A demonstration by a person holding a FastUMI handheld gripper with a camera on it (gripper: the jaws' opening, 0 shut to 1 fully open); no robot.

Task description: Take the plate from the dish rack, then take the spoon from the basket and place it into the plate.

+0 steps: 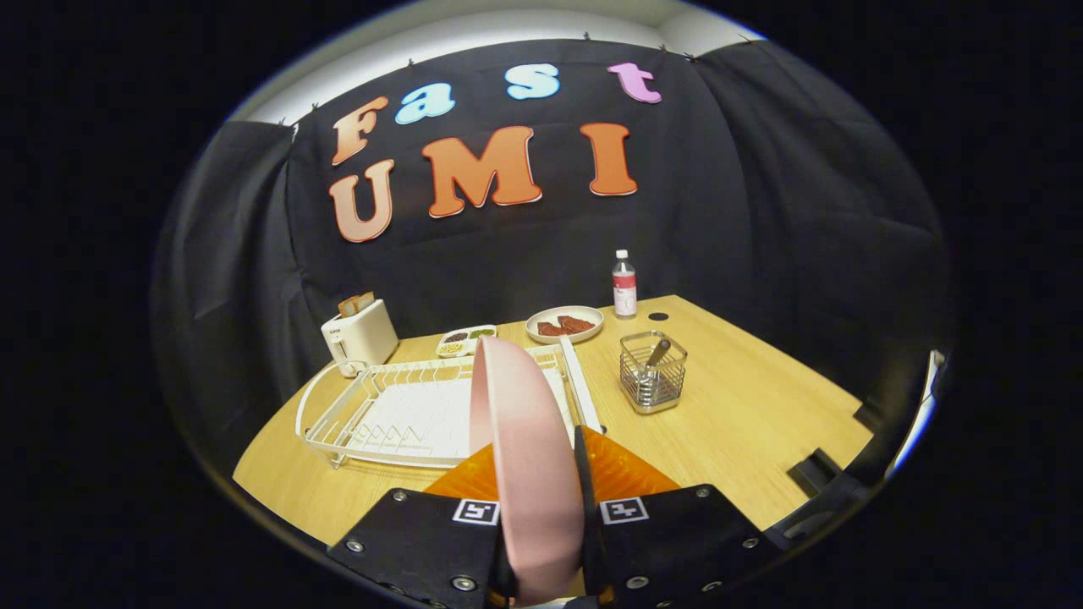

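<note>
- Gripper pinching the pink plate, one finger pressed on each face of it.
- Plate held on edge, upright with a slight lean, rising from between the fingers and reaching up in front of the dish rack.
- Dish rack white, wire-sided, flat on the wooden table, just beyond the fingers and partly hidden by the plate; slots seen empty.
- Right of the dish rack, near but apart from it, a small wire basket standing upright on the table.
- In the basket, a spoon, handle leaning up and out over the rim; bowl end too hard to make out through the mesh.
- Beyond the dish rack, near its far right corner, a pale dish with dark reddish-brown pieces of food on it.
- Beside that dish, closer to the rack's far edge, a small divided tray with bits of food in its compartments.
- Off the dish rack's far left corner, a white toaster with slices of bread standing up out of its slots.
- Farther back than the dish rack and to its right, past the food dish, a clear bottle with a white cap, upright near the table's far edge.
- Next to the bottle, on the side away from the rack, a small dark round hole in the tabletop.
</note>
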